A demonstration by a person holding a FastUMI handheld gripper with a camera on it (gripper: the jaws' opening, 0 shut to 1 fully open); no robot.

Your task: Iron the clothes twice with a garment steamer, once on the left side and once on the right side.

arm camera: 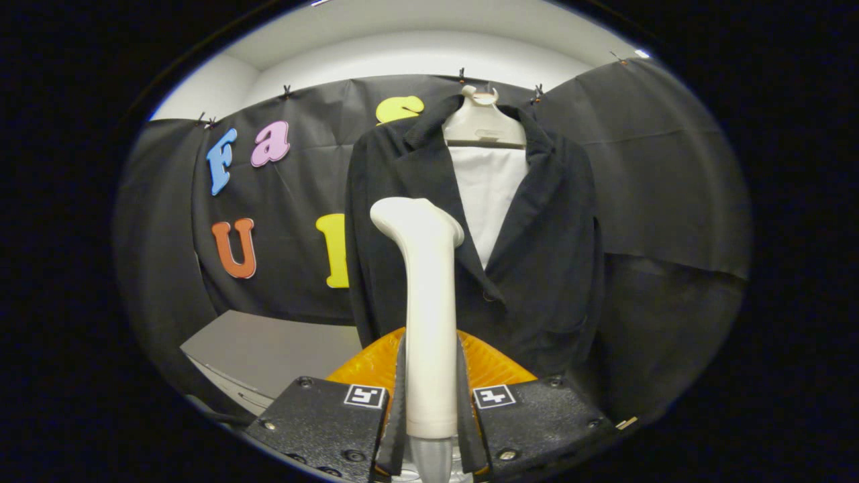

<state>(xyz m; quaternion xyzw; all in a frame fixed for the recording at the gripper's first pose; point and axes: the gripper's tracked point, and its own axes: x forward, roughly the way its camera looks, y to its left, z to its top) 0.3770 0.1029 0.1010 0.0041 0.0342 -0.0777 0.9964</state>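
Note:
A white garment steamer (428,308) stands upright between my fingers, and my gripper (429,396) is shut on its handle. Its head sits at the top, tilted toward the left. Beyond it a black jacket (537,255) hangs on a white hanger (484,121) over a white inner panel (486,194). The steamer's head lies in front of the jacket's left half, near the left lapel; whether it touches the cloth I cannot tell. Orange fingers (366,362) flank the handle behind the two black gripper blocks.
A grey tabletop (268,349) lies low to the left of the jacket. Black cloth (658,181) walls the booth behind and to the right. A white wall (416,50) rises above the cloth.

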